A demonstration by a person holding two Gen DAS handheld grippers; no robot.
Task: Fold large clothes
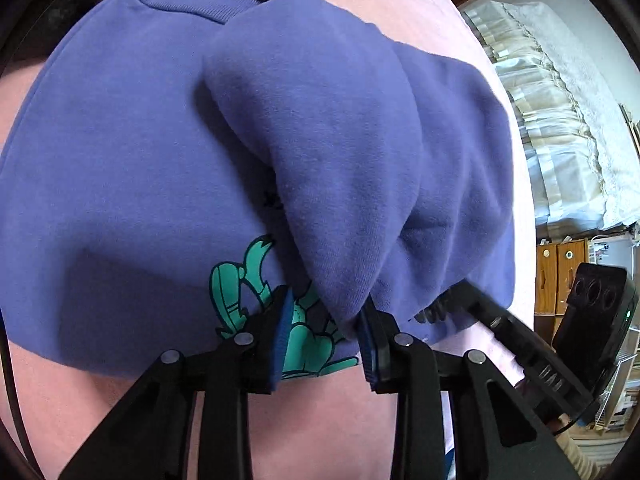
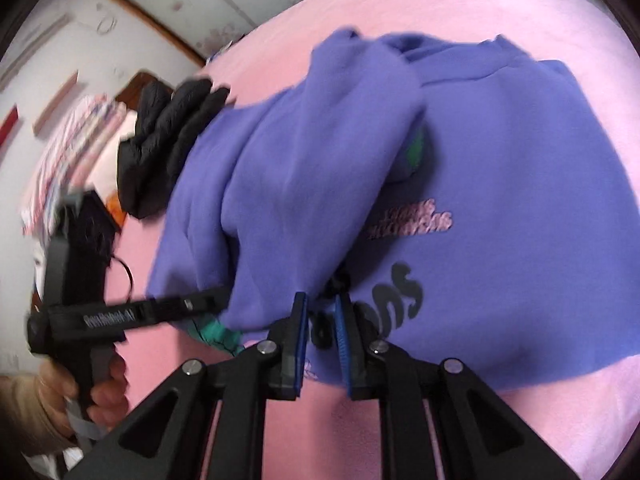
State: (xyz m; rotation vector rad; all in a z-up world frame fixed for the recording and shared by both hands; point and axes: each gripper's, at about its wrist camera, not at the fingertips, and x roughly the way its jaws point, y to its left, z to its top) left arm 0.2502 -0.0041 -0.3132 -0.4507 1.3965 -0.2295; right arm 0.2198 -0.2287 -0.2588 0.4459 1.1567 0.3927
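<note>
A purple sweatshirt [image 1: 120, 168] with a green print [image 1: 232, 292] lies flat on the pink bed [image 1: 340, 420]. One sleeve [image 1: 320, 152] is folded across its chest. The sleeve's end hangs between the fingers of my left gripper [image 1: 326, 300], against the right-hand pad; the other pad stands apart from it, so the jaws are open. My right gripper [image 2: 320, 298] sits at the sweatshirt's [image 2: 520, 200] lower edge beside the black lettering [image 2: 400, 284]. Its jaws stand narrowly apart with puckered cloth pinched between them. Each gripper shows in the other's view: the right gripper [image 1: 500, 320] and the left gripper [image 2: 160, 308].
A black quilted jacket [image 2: 168, 140] lies on the bed [image 2: 480, 20] beyond the sweatshirt. A person's hand [image 2: 100, 392] holds the left gripper's handle. White frilled bedding [image 1: 560, 100] and a wooden cabinet [image 1: 560, 276] stand past the bed's edge.
</note>
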